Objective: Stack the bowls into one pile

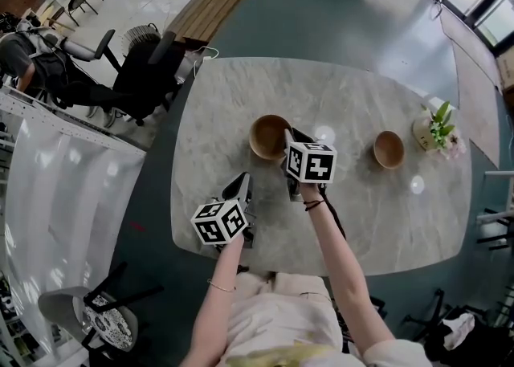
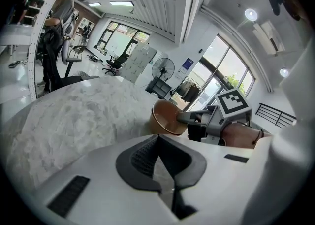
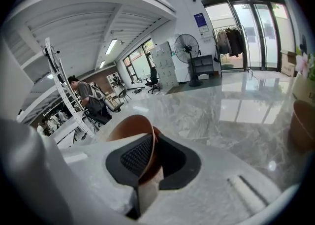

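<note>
Marble worktop [image 1: 241,116] w/ a wide brown bowl [image 1: 267,136] at its middle, rim wall pinched betw. the nearly closed jaws of the R tool [image 1: 291,139], a smaller bowl [image 1: 389,149] well apart at right nr a potted plant [image 1: 436,131], and the L tool [image 1: 241,185] by the near edge, jaws together, empty.

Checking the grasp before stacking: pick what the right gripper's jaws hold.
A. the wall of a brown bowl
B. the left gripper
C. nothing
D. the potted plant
A: in the right gripper view, the jaws of the right gripper pinch the wall of the brown bowl, one pad inside and one outside.
</note>
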Demonstrator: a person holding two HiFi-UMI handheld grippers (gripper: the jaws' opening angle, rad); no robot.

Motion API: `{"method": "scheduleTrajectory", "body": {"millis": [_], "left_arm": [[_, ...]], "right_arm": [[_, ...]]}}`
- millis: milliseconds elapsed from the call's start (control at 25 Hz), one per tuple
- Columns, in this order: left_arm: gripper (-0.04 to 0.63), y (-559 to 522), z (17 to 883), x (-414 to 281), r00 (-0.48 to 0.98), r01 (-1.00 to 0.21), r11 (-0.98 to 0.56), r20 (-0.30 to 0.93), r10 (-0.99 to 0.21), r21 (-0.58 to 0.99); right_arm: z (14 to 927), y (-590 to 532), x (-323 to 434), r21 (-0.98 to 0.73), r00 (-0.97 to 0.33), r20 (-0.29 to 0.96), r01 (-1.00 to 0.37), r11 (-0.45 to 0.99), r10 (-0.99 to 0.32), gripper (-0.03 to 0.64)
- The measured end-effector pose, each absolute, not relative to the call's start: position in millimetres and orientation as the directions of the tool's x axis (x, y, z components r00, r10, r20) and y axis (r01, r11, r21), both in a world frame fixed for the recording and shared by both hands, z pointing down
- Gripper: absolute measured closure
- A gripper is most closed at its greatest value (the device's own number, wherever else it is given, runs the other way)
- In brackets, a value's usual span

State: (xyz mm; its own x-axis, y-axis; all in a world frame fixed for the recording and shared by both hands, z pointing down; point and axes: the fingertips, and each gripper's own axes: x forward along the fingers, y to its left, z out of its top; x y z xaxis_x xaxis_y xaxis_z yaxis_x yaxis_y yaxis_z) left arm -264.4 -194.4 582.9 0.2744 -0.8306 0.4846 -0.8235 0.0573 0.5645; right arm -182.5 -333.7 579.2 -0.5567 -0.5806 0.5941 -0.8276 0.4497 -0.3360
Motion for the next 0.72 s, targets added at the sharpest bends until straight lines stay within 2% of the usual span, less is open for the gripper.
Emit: {"method": "scheduleTrajectory", "body": {"millis": [400,720], "left_arm": [[0.595,-196,583,-262,0.285,-0.818,0.051,0.480,-0.830,0.573],[0.595,-197,579,-256,0.305,-0.818,0.022,0.466,-0.830,0.574]], "right_arm": [[575,-331,-185,-0.284,-0.563,0.587,-0.816,0.504,-0.582,0.569],[569,-329,-178,-0.270,-0.550,0.562,-0.828,0.492,-0.617,0.480]]}}
